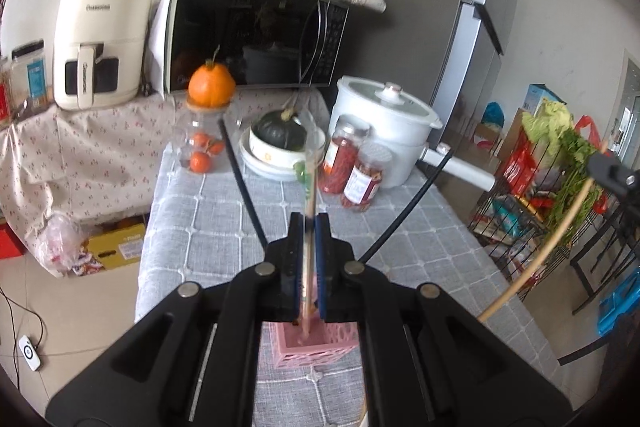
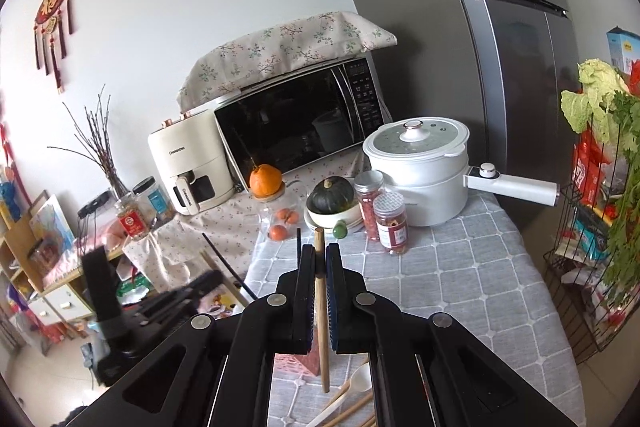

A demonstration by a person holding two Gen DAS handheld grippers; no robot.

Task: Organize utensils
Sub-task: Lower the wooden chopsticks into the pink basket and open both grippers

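My left gripper is shut on a thin patterned chopstick, held upright with its lower end in the pink lattice utensil holder on the grey checked tablecloth. My right gripper is shut on a wooden chopstick, held upright just above the table beside the pink holder. A white spoon and several wooden chopsticks lie on the cloth below the right gripper. The right gripper with its stick also shows in the left wrist view.
At the table's far end stand a white electric pot, two red-filled jars, a bowl with a dark squash and a jar of oranges. A microwave and air fryer stand behind. A wire rack with vegetables stands right.
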